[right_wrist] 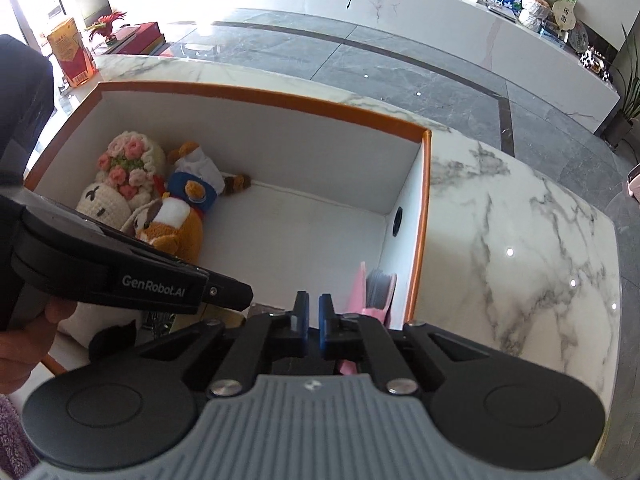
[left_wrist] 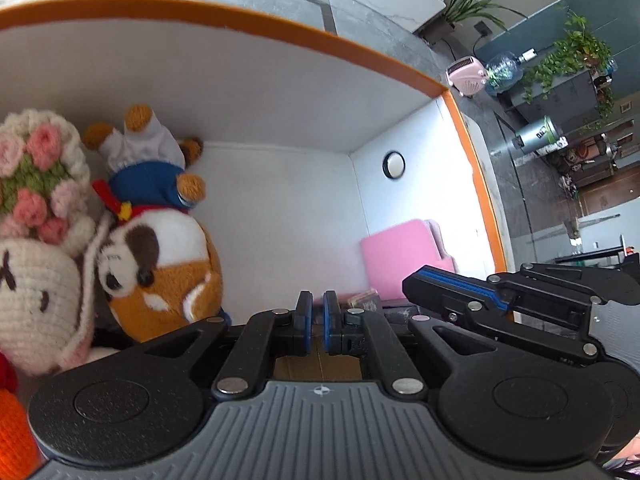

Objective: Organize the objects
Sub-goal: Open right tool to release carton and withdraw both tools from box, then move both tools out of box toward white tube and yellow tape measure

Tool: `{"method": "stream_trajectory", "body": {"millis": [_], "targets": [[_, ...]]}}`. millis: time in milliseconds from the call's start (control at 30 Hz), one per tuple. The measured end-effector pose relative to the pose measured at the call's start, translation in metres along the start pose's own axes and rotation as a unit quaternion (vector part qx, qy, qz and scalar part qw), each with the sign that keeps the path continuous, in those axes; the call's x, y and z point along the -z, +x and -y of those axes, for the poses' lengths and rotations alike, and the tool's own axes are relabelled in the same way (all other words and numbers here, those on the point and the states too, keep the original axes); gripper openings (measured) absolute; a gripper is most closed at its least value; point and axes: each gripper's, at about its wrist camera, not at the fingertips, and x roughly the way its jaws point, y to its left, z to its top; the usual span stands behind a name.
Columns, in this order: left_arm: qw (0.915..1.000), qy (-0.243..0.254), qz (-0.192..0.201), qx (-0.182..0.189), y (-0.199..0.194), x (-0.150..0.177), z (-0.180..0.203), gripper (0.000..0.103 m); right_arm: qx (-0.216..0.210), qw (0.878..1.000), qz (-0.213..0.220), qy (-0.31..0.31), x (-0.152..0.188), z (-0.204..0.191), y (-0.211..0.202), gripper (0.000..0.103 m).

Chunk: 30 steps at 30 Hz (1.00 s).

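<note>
A white storage box with an orange rim (right_wrist: 280,98) stands on a marble table. Inside at its left lie a brown-and-white plush dog in blue clothes (left_wrist: 160,240) (right_wrist: 176,220) and a crocheted white doll with pink flowers (left_wrist: 36,184) (right_wrist: 124,172). A pink folder (left_wrist: 404,256) (right_wrist: 374,288) stands at the box's right wall. My left gripper (left_wrist: 318,320) is shut and empty over the box's near part. My right gripper (right_wrist: 314,320) is shut and empty above the near right corner; it also shows in the left wrist view (left_wrist: 500,292).
The marble table top (right_wrist: 520,240) extends to the right of the box. An orange packet (right_wrist: 72,52) and a red plant (right_wrist: 108,24) stand at the table's far left. Beyond is grey tiled floor (right_wrist: 360,56). An orange item (left_wrist: 12,420) lies at the box's near left.
</note>
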Motion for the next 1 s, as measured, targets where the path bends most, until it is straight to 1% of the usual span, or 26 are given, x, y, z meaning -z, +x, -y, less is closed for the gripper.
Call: {"method": "stream_trajectory", "body": {"millis": [33, 133, 200, 267, 333, 433, 567, 633, 767, 867, 1000], "targets": [[1.0000, 0.003, -0.004, 0.002, 0.001, 0.002, 0.001, 0.005, -0.002, 1.000, -0.007, 0.000, 0.001, 0.000, 0.000, 0.004], [0.9999, 0.009, -0.007, -0.006, 0.003, 0.007, 0.002, 0.005, 0.001, 1.000, -0.004, 0.003, 0.002, 0.002, -0.003, 0.004], [0.9999, 0.007, 0.008, -0.010, -0.001, 0.007, 0.001, 0.005, -0.001, 1.000, 0.006, 0.002, 0.002, 0.002, -0.006, 0.004], [0.9995, 0.003, 0.027, -0.013, -0.006, 0.003, 0.002, 0.005, 0.006, 1.000, 0.018, -0.004, 0.000, 0.000, -0.010, 0.005], [0.9993, 0.002, 0.035, -0.011, -0.008, -0.002, 0.003, 0.005, 0.011, 1.000, 0.028, -0.001, -0.003, 0.001, -0.012, 0.005], [0.9990, 0.004, 0.041, -0.020, -0.004, -0.010, 0.008, 0.005, 0.021, 0.999, 0.049, 0.012, -0.009, 0.006, -0.018, 0.005], [0.9996, 0.001, 0.030, -0.001, 0.004, -0.012, 0.009, 0.005, 0.034, 0.998, 0.057, 0.004, -0.019, 0.011, -0.017, 0.005], [0.9998, -0.001, 0.018, 0.005, 0.009, -0.010, 0.010, 0.005, 0.041, 0.998, 0.054, -0.016, -0.024, 0.009, -0.013, 0.004], [0.9999, -0.003, 0.012, 0.005, 0.006, -0.007, 0.008, 0.005, 0.041, 0.997, 0.034, -0.048, -0.030, 0.005, 0.002, 0.004], [0.9999, 0.005, 0.010, 0.001, 0.005, -0.007, 0.007, 0.005, 0.049, 0.996, 0.020, -0.068, -0.030, 0.001, 0.010, 0.003], [0.9997, -0.012, 0.010, 0.018, 0.006, -0.007, 0.000, 0.005, 0.056, 0.995, 0.004, -0.084, -0.032, -0.001, 0.018, 0.000]]}}
